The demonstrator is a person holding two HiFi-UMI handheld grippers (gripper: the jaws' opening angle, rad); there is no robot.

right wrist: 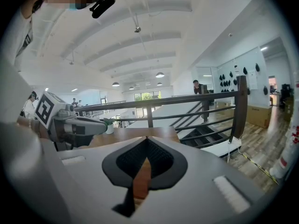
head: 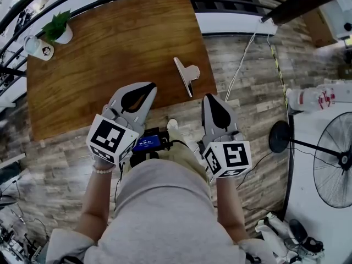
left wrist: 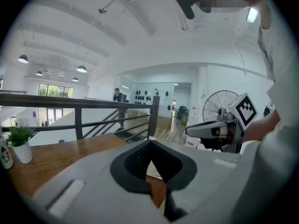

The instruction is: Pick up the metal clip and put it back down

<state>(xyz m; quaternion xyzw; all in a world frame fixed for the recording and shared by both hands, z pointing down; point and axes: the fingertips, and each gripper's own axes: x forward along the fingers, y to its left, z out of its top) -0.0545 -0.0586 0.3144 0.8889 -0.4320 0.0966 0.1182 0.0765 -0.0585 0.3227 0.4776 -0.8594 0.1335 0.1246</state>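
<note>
Head view puts the metal clip (head: 186, 75) flat on the wooden table (head: 110, 65), close to the table's right edge and just above the centre of the frame, apart from both grippers. The left gripper (head: 149, 87) and right gripper (head: 211, 97) sit below it near the table's lower edge, one on each side. Each gripper view shows its jaws pressed together at the tips, with nothing gripped. A potted plant (head: 58, 28) stands at the table's upper-left corner.

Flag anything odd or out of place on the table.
Nothing stands out. The metal clip lies on the table near its right edge; the potted plant and cup stand upright in the far left corner.
</note>
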